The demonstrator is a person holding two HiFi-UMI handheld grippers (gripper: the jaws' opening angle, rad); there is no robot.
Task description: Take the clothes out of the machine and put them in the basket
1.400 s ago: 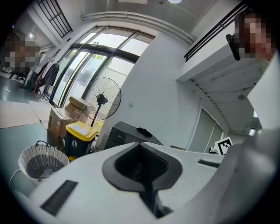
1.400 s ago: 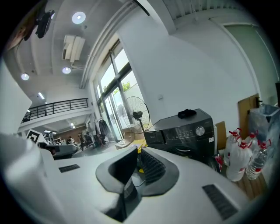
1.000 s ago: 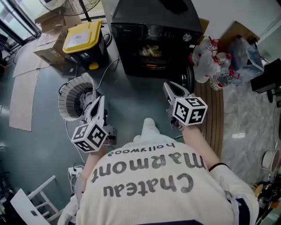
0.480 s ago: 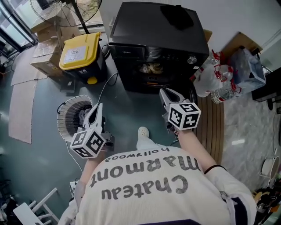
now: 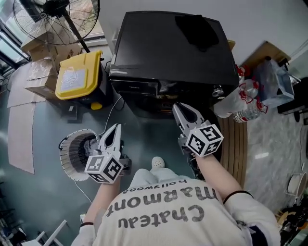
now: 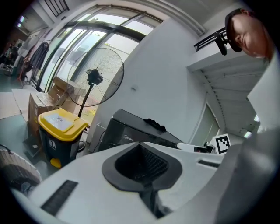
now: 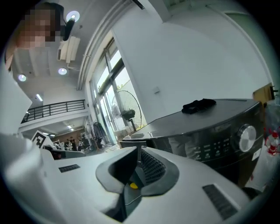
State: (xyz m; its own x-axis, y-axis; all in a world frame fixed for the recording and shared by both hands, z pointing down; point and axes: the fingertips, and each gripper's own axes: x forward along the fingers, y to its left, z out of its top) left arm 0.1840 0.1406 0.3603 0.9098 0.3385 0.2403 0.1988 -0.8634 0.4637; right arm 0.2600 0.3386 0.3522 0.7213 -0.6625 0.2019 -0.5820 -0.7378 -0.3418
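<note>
The black washing machine stands ahead, seen from above, and its front face shows only as a narrow strip. No clothes inside it are visible now. A dark cloth lies on its lid. The white ribbed basket sits on the floor at the left. My left gripper is shut and empty, right beside the basket and short of the machine. My right gripper is shut and empty, with its tip at the machine's front. The right gripper view shows the control panel and knob close by.
A bin with a yellow lid stands left of the machine, with cardboard boxes and a standing fan behind it. Plastic bags with bottles lie to the machine's right. A cable runs across the floor.
Both grippers have moved forward toward the machine. The head view has advanced too, so the machine's top now hides the drum opening and the clothes seen earlier.
</note>
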